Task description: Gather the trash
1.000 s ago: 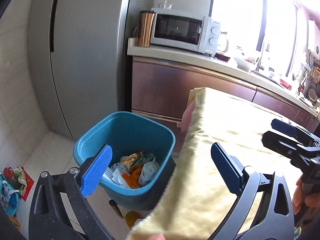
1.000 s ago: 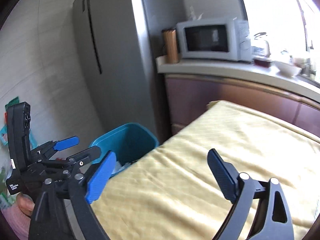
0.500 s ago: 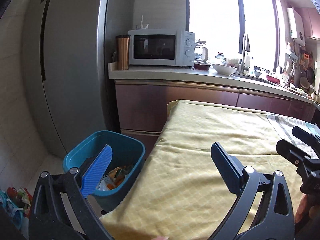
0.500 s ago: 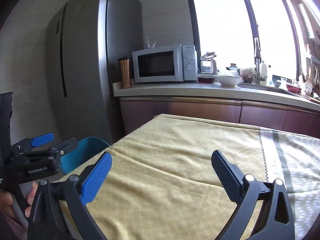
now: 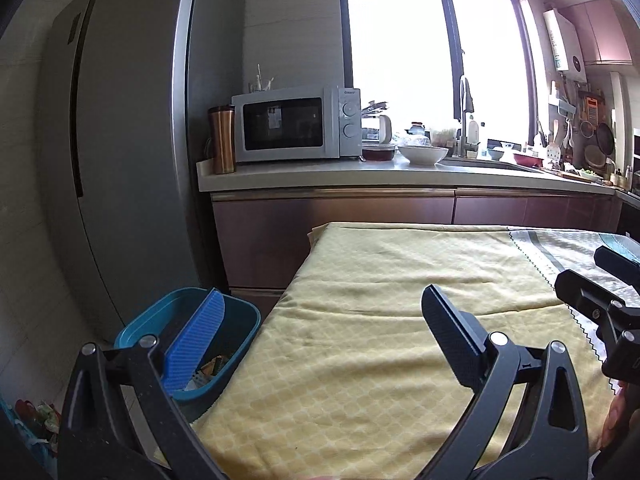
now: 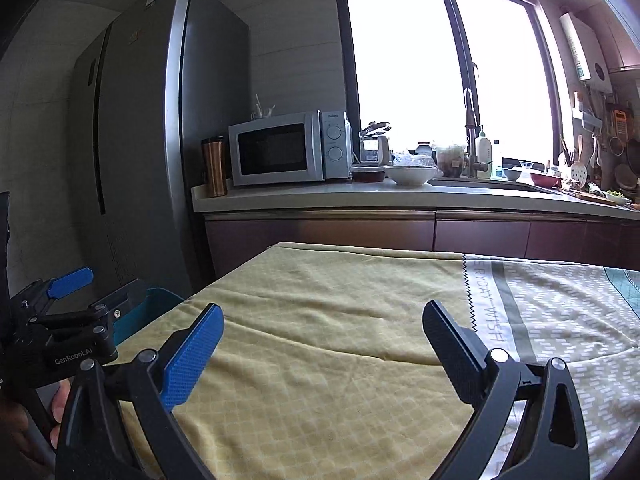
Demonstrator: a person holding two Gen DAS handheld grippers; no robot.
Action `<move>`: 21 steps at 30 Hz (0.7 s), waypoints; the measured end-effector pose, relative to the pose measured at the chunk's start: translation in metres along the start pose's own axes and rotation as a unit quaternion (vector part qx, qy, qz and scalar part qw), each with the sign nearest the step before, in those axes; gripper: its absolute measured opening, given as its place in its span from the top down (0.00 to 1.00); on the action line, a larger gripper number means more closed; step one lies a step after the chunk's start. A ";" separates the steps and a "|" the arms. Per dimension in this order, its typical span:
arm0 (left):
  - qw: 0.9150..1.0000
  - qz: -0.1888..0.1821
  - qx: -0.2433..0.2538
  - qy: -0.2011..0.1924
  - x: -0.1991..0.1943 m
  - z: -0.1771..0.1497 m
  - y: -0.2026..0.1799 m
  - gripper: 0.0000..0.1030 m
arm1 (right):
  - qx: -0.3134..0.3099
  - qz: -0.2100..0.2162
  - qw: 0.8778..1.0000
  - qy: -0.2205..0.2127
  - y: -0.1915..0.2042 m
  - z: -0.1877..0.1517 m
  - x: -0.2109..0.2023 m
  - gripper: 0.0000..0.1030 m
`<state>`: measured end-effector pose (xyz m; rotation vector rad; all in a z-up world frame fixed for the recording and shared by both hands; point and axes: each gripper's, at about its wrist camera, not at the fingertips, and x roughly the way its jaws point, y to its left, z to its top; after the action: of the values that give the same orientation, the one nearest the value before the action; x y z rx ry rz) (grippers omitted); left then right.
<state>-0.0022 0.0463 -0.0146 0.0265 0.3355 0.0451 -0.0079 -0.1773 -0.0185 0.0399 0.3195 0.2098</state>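
Note:
A blue bin [image 5: 138, 326] stands on the floor at the table's left end, with scraps of trash [image 5: 211, 366] showing inside behind my left finger. My left gripper [image 5: 320, 322] is open and empty above the table's left end, bin just below its left finger. My right gripper [image 6: 322, 330] is open and empty over the yellow tablecloth [image 6: 328, 364]. In the right wrist view the left gripper [image 6: 72, 320] shows at the left edge with the bin rim [image 6: 162, 300] behind it. No trash lies on the cloth in view.
A grey fridge [image 5: 124, 152] rises behind the bin. A counter [image 5: 400, 178] with a microwave [image 5: 296, 128], copper tumbler [image 5: 221, 140], bowls and a sink runs behind the table. A patterned cloth [image 6: 560, 312] covers the table's right part. Colourful items [image 5: 38, 416] lie on the floor, lower left.
Both grippers have tilted up and swung right, from looking down at the bin to looking level across the table. The bin has slid toward the lower left of the left wrist view.

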 end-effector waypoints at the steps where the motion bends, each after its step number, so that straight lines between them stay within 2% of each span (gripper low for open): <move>1: 1.000 0.001 0.000 -0.001 -0.001 0.000 -0.001 0.05 | 0.001 -0.002 1.000 0.000 -0.001 0.000 -0.001 0.07; 21: 1.000 -0.013 -0.010 -0.021 -0.005 0.004 -0.009 0.05 | 0.015 -0.026 0.999 -0.019 -0.018 0.001 -0.013 0.07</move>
<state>-0.0054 0.0370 -0.0094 0.0024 0.2931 0.0216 -0.0161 -0.1977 -0.0147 0.0648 0.2858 0.1520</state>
